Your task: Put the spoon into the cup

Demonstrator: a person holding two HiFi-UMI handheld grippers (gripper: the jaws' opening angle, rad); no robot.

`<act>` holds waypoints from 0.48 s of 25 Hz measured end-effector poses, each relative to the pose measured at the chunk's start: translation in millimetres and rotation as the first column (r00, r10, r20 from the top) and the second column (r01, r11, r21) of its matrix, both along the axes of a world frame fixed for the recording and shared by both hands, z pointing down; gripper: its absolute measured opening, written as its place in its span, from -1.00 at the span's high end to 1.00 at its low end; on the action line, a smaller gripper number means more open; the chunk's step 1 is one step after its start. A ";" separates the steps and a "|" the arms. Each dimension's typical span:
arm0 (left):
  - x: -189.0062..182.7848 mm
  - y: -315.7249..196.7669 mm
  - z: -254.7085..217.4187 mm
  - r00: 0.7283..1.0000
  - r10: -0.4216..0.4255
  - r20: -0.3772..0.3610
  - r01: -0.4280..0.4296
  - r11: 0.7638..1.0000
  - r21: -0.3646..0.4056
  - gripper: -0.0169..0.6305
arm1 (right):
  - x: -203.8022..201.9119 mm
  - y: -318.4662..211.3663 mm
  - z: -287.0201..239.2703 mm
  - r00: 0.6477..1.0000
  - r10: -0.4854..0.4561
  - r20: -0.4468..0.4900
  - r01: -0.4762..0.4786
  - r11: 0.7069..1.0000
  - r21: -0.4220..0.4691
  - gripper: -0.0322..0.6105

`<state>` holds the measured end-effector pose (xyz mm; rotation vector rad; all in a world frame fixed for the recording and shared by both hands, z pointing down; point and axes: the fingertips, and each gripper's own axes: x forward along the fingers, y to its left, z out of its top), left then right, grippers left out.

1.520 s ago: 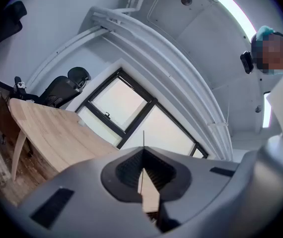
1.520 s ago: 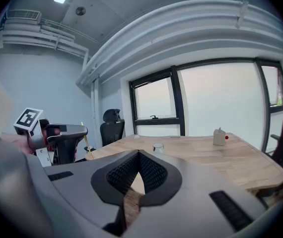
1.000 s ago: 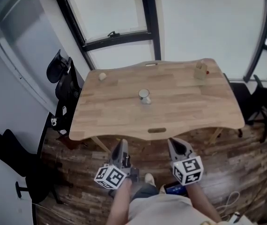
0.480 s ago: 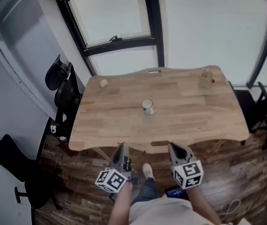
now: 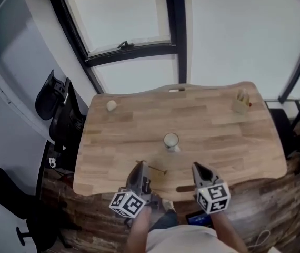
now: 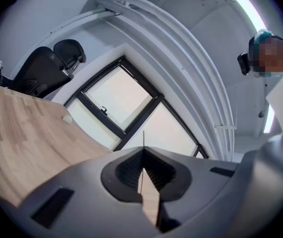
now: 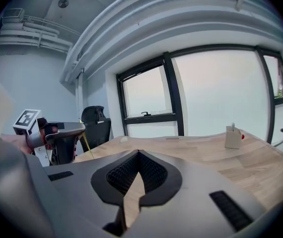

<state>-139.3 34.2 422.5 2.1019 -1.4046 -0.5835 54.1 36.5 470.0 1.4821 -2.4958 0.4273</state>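
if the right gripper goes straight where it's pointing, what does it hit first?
Likely the table just short of the cup: the right gripper tilts slightly down and aims near it. Depth is unclear; the cup could come first.

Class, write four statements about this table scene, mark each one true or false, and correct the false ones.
1. The cup stands near the middle of the table. True.
2. The spoon is inside the cup. False: the thin spoon is clamped in the left gripper, over the table's near edge.
3. The right gripper holds the cup. False: the right gripper has its jaws together on nothing, and the cup stands apart from it.
4. A wooden block stands near the table's far right corner. True.
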 end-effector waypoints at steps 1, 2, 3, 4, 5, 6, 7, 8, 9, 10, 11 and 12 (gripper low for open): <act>-4.3 -14.9 0.0 1.000 0.003 -0.007 -0.003 1.000 -0.006 0.95 | -4.6 -14.0 -0.4 1.000 0.004 -0.005 -0.004 1.000 -0.004 0.91; -8.5 -30.0 0.4 1.000 0.006 -0.013 -0.007 1.000 -0.010 0.95 | -8.9 -27.8 -1.1 1.000 0.007 -0.011 -0.007 1.000 -0.006 0.91; -12.3 -45.1 1.4 1.000 0.011 -0.018 -0.012 1.000 -0.015 0.95 | -12.5 -41.3 -1.6 1.000 0.011 -0.016 -0.011 1.000 -0.009 0.91; -15.7 -59.9 2.7 1.000 0.018 -0.021 -0.019 1.000 -0.019 0.95 | -15.3 -54.5 -1.6 1.000 0.018 -0.018 -0.018 1.000 -0.012 0.91; -18.8 -74.2 4.4 0.999 0.027 -0.024 -0.027 0.999 -0.022 0.95 | -17.5 -67.4 -0.7 0.999 0.028 -0.019 -0.028 0.999 -0.016 0.91; -21.7 -87.7 6.4 0.999 0.035 -0.026 -0.036 0.999 -0.025 0.95 | -19.2 -79.7 0.8 0.999 0.039 -0.020 -0.040 0.999 -0.020 0.91; -24.6 -100.2 9.2 0.999 0.044 -0.027 -0.044 0.999 -0.027 0.95 | -20.5 -91.2 2.6 0.998 0.052 -0.023 -0.052 0.998 -0.024 0.91; -27.2 -111.9 11.7 0.998 0.050 -0.029 -0.051 0.998 -0.031 0.95 | -21.7 -101.8 4.1 0.998 0.063 -0.028 -0.064 0.998 -0.027 0.91; -29.2 -123.1 13.4 0.998 0.053 -0.033 -0.055 0.998 -0.038 0.95 | -23.2 -111.8 5.1 0.997 0.070 -0.035 -0.071 0.997 -0.031 0.91; -30.7 -134.0 14.8 0.998 0.055 -0.039 -0.057 0.997 -0.044 0.95 | -24.8 -121.3 6.9 0.996 0.074 -0.043 -0.075 0.997 -0.036 0.91; -31.3 -144.6 16.8 0.997 0.059 -0.044 -0.061 0.997 -0.049 0.95 | -25.7 -130.2 10.0 0.996 0.077 -0.054 -0.080 0.996 -0.039 0.91; -31.0 -154.6 19.3 0.997 0.065 -0.049 -0.067 0.996 -0.053 0.95 | -26.0 -138.0 13.9 0.995 0.083 -0.063 -0.086 0.995 -0.044 0.91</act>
